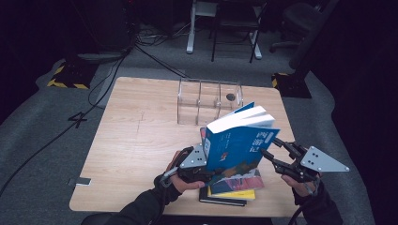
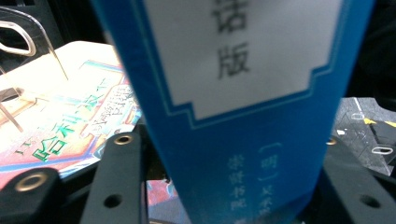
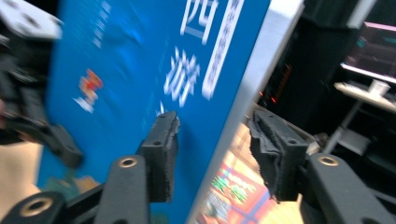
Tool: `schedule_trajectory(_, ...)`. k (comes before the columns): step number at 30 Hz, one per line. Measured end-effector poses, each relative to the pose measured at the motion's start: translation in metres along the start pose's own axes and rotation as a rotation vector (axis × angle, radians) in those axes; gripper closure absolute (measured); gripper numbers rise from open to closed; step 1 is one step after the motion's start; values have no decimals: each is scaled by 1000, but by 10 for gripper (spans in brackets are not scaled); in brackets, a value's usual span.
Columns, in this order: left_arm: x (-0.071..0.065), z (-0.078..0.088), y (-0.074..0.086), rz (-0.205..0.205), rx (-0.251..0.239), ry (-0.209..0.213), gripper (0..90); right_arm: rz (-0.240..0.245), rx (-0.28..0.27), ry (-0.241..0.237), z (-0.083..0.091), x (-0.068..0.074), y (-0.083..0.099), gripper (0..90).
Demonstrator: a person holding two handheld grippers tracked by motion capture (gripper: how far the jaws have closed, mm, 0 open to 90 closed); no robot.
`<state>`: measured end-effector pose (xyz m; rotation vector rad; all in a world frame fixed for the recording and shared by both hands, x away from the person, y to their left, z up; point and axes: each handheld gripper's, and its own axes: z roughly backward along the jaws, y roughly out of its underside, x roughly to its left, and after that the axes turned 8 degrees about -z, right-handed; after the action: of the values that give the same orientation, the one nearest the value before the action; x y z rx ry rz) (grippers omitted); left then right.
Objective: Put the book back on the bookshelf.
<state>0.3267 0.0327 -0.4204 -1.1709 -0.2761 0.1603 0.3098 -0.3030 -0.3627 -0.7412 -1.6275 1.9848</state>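
Blue softcover book [image 1: 239, 143] stands raised on edge above a small stack of books [image 1: 232, 187] at the near edge of our pale wooden tabletop [image 1: 136, 136]. We pinch its spine with the left gripper [image 1: 197, 161]; the right gripper [image 1: 272, 154] has its jaws spread astride the page edge, not pressing. Beyond stands the clear acrylic divider rack [image 1: 209, 101]. We judge the lift done and the slotting left.

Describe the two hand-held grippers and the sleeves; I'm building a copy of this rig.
Both grippers, left and right, are black linkage frames with brass-coloured rivets and a grey three-cornered plate dotted with holes. The fingers are black, with worn foam-like pads. The sleeves are dark.
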Motion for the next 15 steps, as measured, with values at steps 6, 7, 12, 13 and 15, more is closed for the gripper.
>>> schedule_trajectory(6,4,2,3,18,-9,16,545,-46,85,-8,-24,-5,19,351)
schedule_trajectory(7,5,2,3,11,-9,18,546,-49,96,-12,-29,-5,22,319)
schedule_trajectory(12,2,3,2,-33,-9,34,555,-100,119,-105,-36,-6,29,220)
schedule_trajectory(13,1,4,2,-37,-7,36,557,-100,120,-110,-36,-7,29,205)
schedule_trajectory(15,-1,4,2,-48,-8,44,562,-114,118,-136,-36,-8,28,189)
